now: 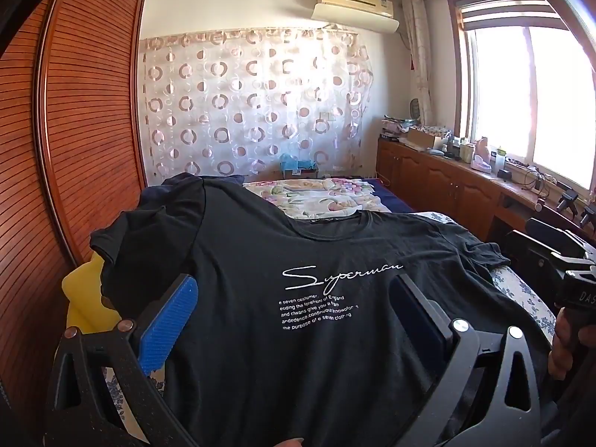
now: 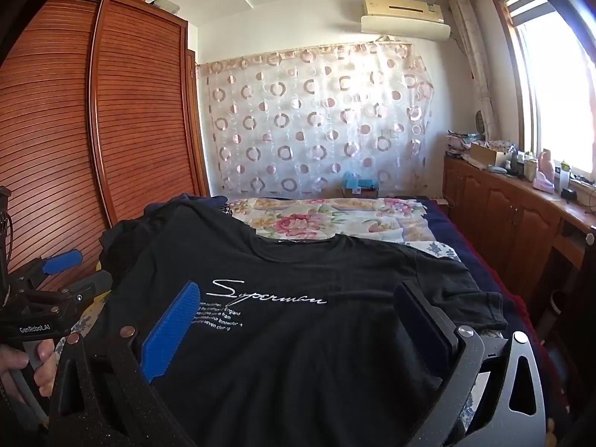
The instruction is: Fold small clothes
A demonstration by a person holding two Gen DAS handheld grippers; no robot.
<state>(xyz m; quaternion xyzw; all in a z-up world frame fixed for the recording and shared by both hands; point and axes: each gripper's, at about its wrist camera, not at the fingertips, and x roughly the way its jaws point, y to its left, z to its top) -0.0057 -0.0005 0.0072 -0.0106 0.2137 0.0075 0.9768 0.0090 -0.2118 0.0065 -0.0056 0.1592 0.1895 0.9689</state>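
Black T-shirt [image 1: 298,298] lies spread front-up on the bed [image 1: 521,290], white "Superman" print [image 1: 341,273] showing, collar toward the floral quilt [image 1: 320,193]. Left gripper [image 1: 294,305] released, jaws wide, hovering over the shirt's lower chest, nothing clamped. Right gripper [image 2: 298,320] likewise released and wide above the shirt, beside the print. Wardrobe [image 2: 93,111] stands left of the shirt, cabinets [image 2: 503,205] right of it.
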